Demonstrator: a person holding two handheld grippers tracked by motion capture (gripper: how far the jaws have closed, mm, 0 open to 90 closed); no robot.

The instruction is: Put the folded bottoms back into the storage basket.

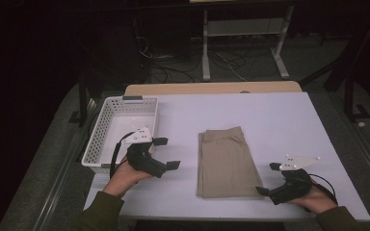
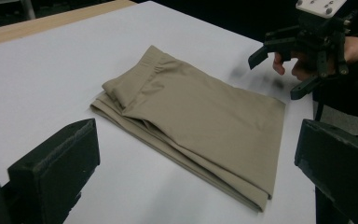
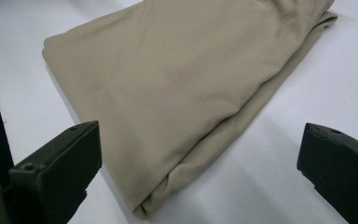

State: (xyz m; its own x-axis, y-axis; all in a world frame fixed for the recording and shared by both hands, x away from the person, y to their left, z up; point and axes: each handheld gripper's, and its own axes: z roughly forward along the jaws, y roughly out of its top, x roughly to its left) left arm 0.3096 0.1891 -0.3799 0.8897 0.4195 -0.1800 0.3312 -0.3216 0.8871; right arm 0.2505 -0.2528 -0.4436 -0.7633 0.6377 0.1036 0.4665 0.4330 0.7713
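Note:
A folded beige garment (image 1: 226, 161) lies flat at the middle of the white table (image 1: 274, 120), its waistband end toward the far side. My left gripper (image 1: 166, 153) is held open to the garment's left, near the basket, with nothing between its fingers. My right gripper (image 1: 268, 178) is open just off the garment's near right corner, also holding nothing. In the left gripper view the garment (image 2: 200, 121) lies ahead between the wide jaws, and the right gripper (image 2: 279, 73) shows beyond it. In the right gripper view the garment's folded corner (image 3: 177, 84) is close in front of the spread jaws.
A white perforated basket (image 1: 98, 138) stands at the table's left edge, with nothing in it. A wooden strip (image 1: 212, 88) runs along the far edge. Beyond it are a dark floor, cables and white frame legs (image 1: 205, 48).

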